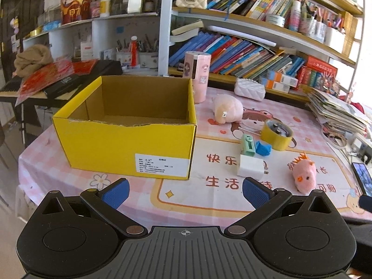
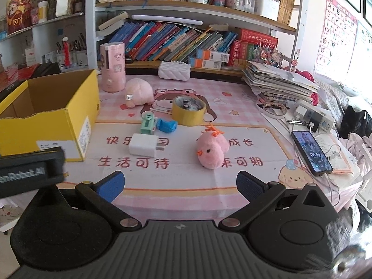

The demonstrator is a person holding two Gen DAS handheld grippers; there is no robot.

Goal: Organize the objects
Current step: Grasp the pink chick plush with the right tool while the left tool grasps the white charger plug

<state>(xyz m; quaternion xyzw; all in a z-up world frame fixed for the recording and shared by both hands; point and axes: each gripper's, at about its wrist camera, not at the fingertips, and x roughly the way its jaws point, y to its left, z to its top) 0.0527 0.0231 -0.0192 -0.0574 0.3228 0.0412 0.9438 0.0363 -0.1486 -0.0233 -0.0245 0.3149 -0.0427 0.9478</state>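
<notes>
looking along the left gripper (image 1: 185, 193), the left wrist view showed its blue-padded jaws spread wide with nothing between them, held above the near edge of the bench (image 1: 69, 174). a yellow cardboard box (image 1: 125, 144) stood open-topped on the left part of the bench, its inside bare as far as could be seen. right of the box lay a white charger (image 1: 251, 167), with a green clip-like item (image 1: 248, 144) and a blue crumpled piece (image 1: 264, 149) touching each other just behind it. a yellow tape roll (image 1: 276, 136) sat beyond these, small items resting inside its ring. a pink chick plush (image 1: 304, 174) lay near the right edge, and a larger pale pink plush (image 1: 226, 108) lay further back beside a tall pink cylinder (image 1: 197, 76).

in the right wrist view, the right gripper (image 2: 180, 186) also had its jaws wide apart and empty, above the near bench edge. the pink chick plush (image 2: 211, 150) lay ahead, slightly right of centre. the white charger (image 2: 143, 145) lay to its left, near the yellow cardboard box (image 2: 58, 121). the green clip-like item (image 2: 147, 123), blue crumpled piece (image 2: 167, 125) and yellow tape roll (image 2: 188, 110) sat behind them. a phone (image 2: 311, 152) with a lit screen lay at the right, a cable plugged into its near end. part of the left gripper's body (image 2: 30, 169) showed at the left edge.
</notes>
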